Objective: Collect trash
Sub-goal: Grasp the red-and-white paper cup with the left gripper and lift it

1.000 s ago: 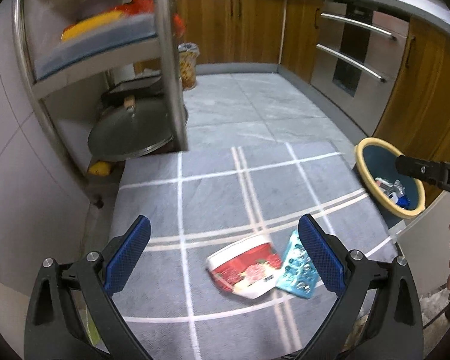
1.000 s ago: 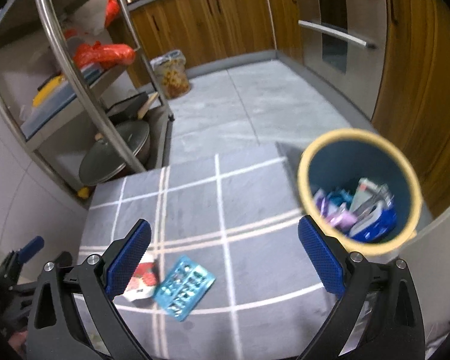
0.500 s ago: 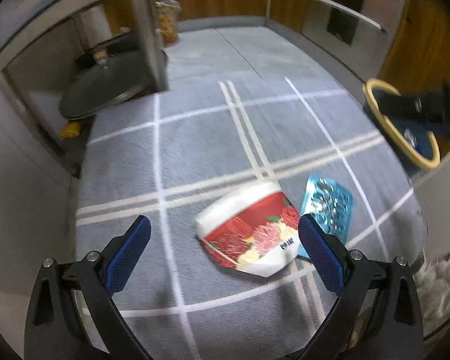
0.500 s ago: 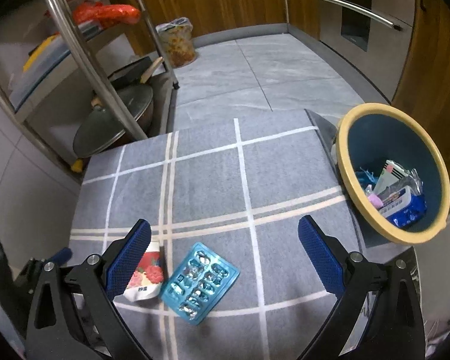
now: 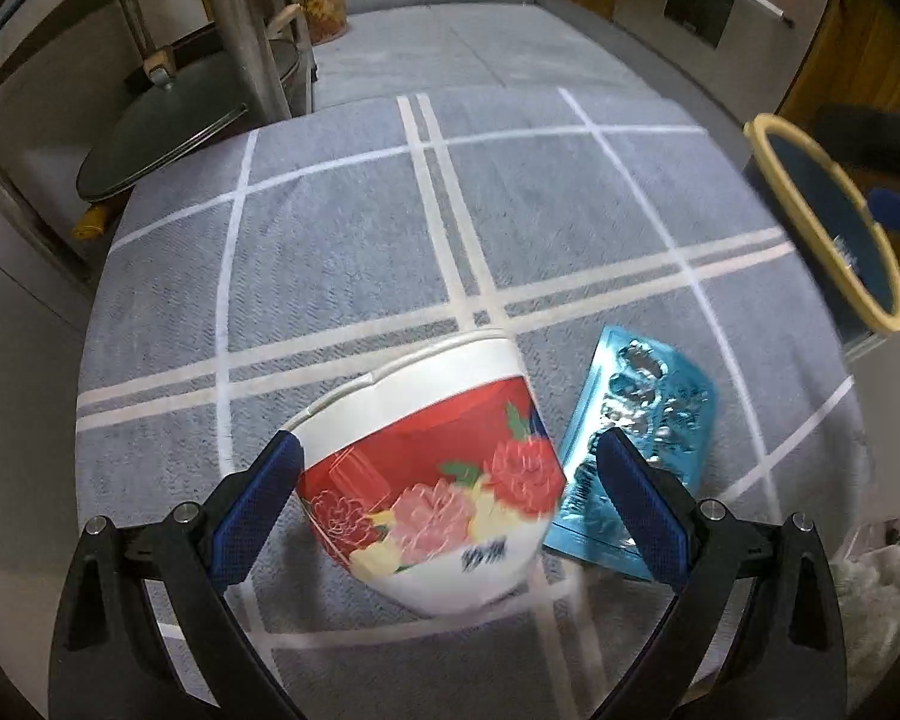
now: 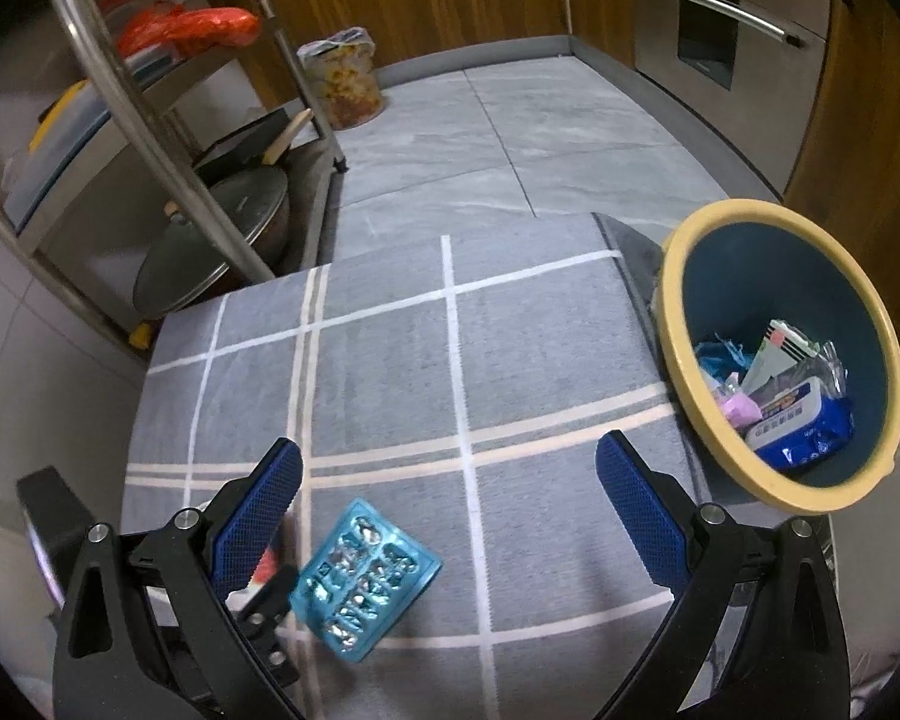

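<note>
Cup [image 5: 426, 480] lying crushed on cloth [image 5: 342, 276] between wide left tongs [image 5: 447, 504], touching blister [image 5: 636, 450]; right tongs [image 6: 447, 504] wide, empty; risk: pad snagging blister, cup slipping short of bin [image 6: 684, 324].

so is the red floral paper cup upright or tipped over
Tipped over: the red floral paper cup lies on its side on the grey checked mat, white rim pointing away.
</note>
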Demonstrator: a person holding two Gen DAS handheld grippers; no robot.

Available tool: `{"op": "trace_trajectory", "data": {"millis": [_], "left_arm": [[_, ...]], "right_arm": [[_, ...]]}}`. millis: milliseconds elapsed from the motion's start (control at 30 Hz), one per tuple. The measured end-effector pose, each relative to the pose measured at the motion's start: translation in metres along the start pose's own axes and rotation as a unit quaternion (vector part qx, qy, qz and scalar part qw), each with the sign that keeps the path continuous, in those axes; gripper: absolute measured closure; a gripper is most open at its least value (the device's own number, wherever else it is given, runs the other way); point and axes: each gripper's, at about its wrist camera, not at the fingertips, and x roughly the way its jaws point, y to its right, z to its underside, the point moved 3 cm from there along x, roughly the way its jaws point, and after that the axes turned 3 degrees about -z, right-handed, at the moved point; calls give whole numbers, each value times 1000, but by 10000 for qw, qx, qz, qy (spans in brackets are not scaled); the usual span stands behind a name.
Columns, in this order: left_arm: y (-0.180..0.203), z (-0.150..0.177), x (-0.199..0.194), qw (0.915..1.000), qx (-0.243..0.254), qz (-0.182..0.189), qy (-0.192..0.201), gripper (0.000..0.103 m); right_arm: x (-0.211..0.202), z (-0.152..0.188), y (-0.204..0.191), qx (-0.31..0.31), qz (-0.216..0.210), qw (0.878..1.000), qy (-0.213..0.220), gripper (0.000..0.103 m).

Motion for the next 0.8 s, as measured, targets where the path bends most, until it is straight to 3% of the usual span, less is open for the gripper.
{"op": "trace_trajectory", "data": {"millis": [100,267,433,533,700,800], "left_arm": [[-4,-3,3,9999,-144,-47,-13,6],[-16,-6,4,9992,-374,-61,-107,16],[-25,-12,-7,9989,-469,11,44,39],[-25,-16,-17,9991,-343,-44,244,66],[-28,-25,-36,9980,-106,-155,607,83],[-33,-32,-48,9968,-152,-67,777,87]], "right_arm": [[0,-2,7,59,-21,10000,-6,5],[1,-3,10,64,-89,9999,-44,5],[5,-2,7,-4,-118,9999,-117,5],[7,0,6,-11,-93,9998,-171,5],[9,3,3,-98,-165,9995,-238,5],[14,12,-3,-265,-211,9987,-379,6]]}}
